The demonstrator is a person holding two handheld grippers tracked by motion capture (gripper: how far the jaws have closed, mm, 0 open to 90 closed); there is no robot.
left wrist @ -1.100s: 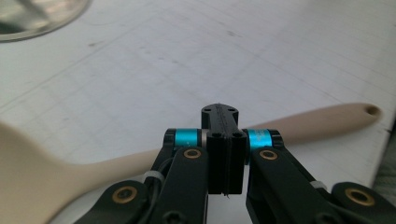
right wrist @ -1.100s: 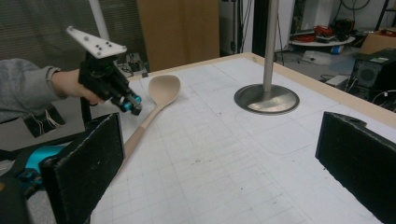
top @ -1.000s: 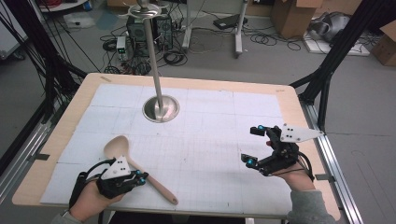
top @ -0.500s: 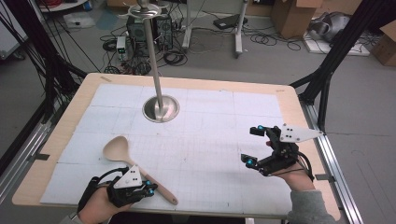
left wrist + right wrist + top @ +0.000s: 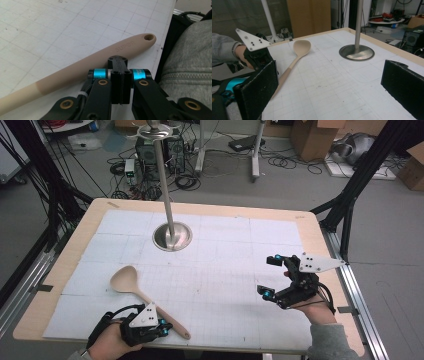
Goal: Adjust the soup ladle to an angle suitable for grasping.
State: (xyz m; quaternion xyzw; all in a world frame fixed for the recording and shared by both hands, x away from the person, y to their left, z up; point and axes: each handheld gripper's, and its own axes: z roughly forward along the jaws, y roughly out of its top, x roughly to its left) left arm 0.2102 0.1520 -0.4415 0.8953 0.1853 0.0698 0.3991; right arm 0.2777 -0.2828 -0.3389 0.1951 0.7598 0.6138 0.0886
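Note:
A beige spoon [image 5: 131, 285] lies flat on the white gridded mat, bowl toward the left and handle running to the front edge. My left gripper [image 5: 164, 328] rests at the front edge beside the handle's end, its jaws pressed together with nothing between them. In the left gripper view the handle [image 5: 100, 58] with its hanging hole passes just beyond the shut tips [image 5: 118, 62]. My right gripper [image 5: 269, 276] hovers over the right side of the mat, open and empty [image 5: 332, 77]. The spoon [image 5: 301, 47] shows far ahead of it.
A metal pole on a round base [image 5: 172, 238] stands at the back middle of the mat [image 5: 356, 52]. The wooden table edge [image 5: 320, 245] runs close to the right gripper. A grey-sleeved body [image 5: 190, 67] sits right behind the left gripper.
My left gripper has slid from over the spoon's handle toward the front edge and slightly right. The spoon and the right gripper have stayed in place.

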